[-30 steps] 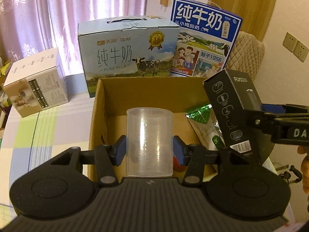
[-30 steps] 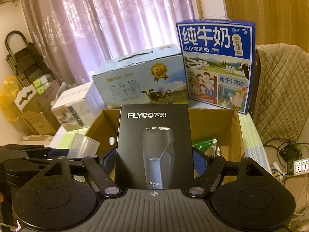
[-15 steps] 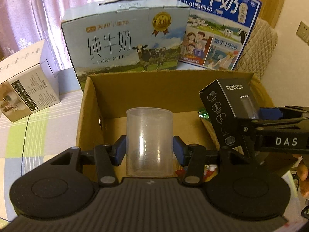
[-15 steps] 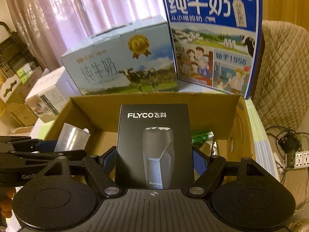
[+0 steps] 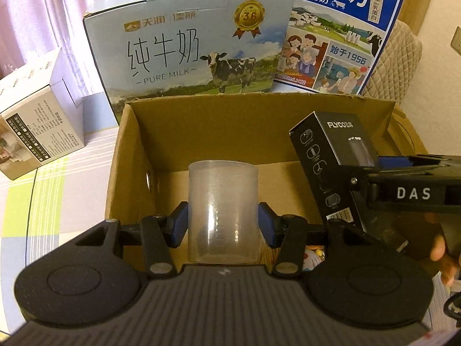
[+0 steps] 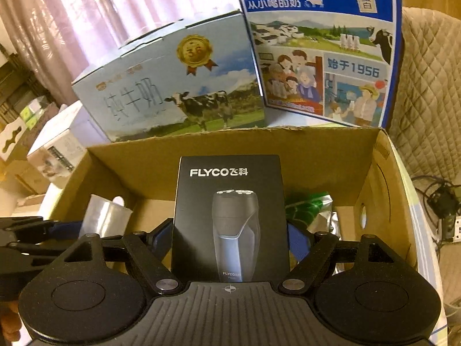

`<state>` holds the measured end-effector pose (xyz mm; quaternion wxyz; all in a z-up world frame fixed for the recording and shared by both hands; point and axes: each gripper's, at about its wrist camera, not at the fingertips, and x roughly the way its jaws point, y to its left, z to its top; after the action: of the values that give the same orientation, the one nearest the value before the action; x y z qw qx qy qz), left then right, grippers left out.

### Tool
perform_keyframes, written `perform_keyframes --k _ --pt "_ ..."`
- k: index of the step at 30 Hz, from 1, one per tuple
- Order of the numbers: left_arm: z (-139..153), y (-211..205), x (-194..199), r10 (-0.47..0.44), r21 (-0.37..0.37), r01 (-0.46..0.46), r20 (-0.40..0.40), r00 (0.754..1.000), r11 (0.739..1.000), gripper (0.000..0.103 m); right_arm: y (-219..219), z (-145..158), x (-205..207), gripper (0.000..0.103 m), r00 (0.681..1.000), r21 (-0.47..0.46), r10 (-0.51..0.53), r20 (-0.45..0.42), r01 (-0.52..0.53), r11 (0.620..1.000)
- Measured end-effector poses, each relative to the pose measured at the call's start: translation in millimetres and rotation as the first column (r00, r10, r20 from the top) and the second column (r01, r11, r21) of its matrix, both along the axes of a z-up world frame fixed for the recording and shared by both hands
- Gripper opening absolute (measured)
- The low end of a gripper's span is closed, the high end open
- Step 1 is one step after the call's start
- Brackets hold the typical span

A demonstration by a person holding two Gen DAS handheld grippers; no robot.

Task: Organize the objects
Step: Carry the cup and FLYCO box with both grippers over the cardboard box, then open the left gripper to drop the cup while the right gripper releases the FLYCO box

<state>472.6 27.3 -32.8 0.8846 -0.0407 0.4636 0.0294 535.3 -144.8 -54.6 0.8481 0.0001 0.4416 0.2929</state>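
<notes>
At frame centre, your left gripper [image 5: 222, 225] clamps the plastic cup [image 5: 222, 210] and your right gripper [image 6: 230, 245] the shaver box [image 6: 230, 219]; both have dropped inside the cardboard box [image 5: 259, 121], ready for release.

clear plastic cup [image 5: 222, 213], matt black carton [image 6: 230, 219] (corrugated cardboard box [image 5: 259, 124]).

The cup [image 5: 222, 213] is clear, frosted plastic. The shaver box [image 6: 230, 219] is black with white lettering and a grey shaver picture. The carton [image 5: 259, 127] is plain brown. The claw pads [image 5: 180, 225] are blue. The worktop [image 5: 43, 201] cloth is checked in white, yellow-green and pale blue.
</notes>
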Motion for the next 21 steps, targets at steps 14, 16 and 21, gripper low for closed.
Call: perform_keyframes --k 14,16,21 --pt "-5.5 -5.9 8.4 -0.010 -0.002 0.010 -0.002 1.000 1.000 0.046 -10.2 2.6 2.7 0.083 0.999 -0.028 -0.027 0.030 0.028 0.999" --pt "-6.5 -6.9 10.0 -0.010 -0.002 0.010 -0.004 1.000 1.000 0.046 -12.1 2.9 2.7 0.083 0.999 -0.024 -0.023 0.027 0.024 0.999" --pt "-7.1 -9.2 12.9 -0.019 -0.020 0.020 0.004 1.000 1.000 0.046 -13.1 4.2 0.9 0.083 0.999 -0.025 -0.020 0.030 0.021 0.999"
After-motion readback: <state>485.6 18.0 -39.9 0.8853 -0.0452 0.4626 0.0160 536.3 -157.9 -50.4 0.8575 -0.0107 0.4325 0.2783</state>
